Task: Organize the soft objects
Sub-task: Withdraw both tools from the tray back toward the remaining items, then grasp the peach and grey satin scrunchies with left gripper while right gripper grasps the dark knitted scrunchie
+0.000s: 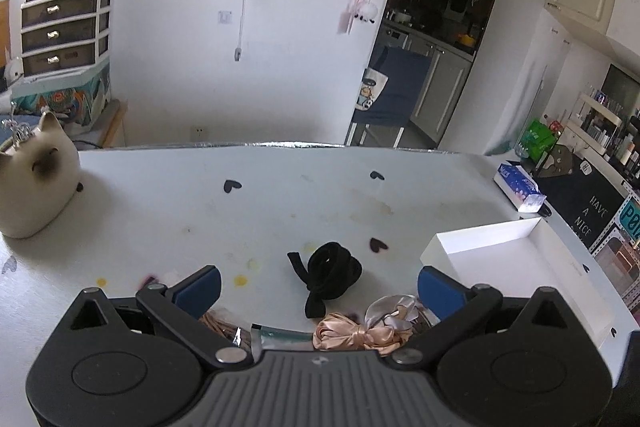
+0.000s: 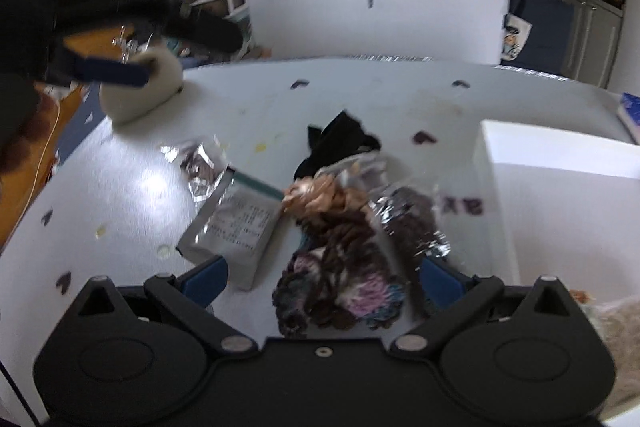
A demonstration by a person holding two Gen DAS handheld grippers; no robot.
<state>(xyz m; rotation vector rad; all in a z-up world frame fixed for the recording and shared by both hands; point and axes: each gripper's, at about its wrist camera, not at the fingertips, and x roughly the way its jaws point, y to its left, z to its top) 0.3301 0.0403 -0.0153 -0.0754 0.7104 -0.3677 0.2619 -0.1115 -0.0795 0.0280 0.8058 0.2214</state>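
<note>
- My left gripper [image 1: 318, 287] hangs wide apart over the table [image 1: 280, 203]; only the black hair band [image 1: 328, 273] lies ahead between its fingers, with bare tabletop beyond it to the far edge.
- On my right the white box [image 1: 516, 255] walls off that side.
- The cat figure [image 1: 38, 183] stands at the far left corner, well apart from the pile.
- My right gripper [image 2: 324, 279] is spread over the yarn scrunchie [image 2: 340, 287], crowded by the foil packet [image 2: 236, 227] on its left and crinkly wrapped pieces on its right.
- The peach ribbon bow [image 1: 360, 335] sits just beside the black band.
</note>
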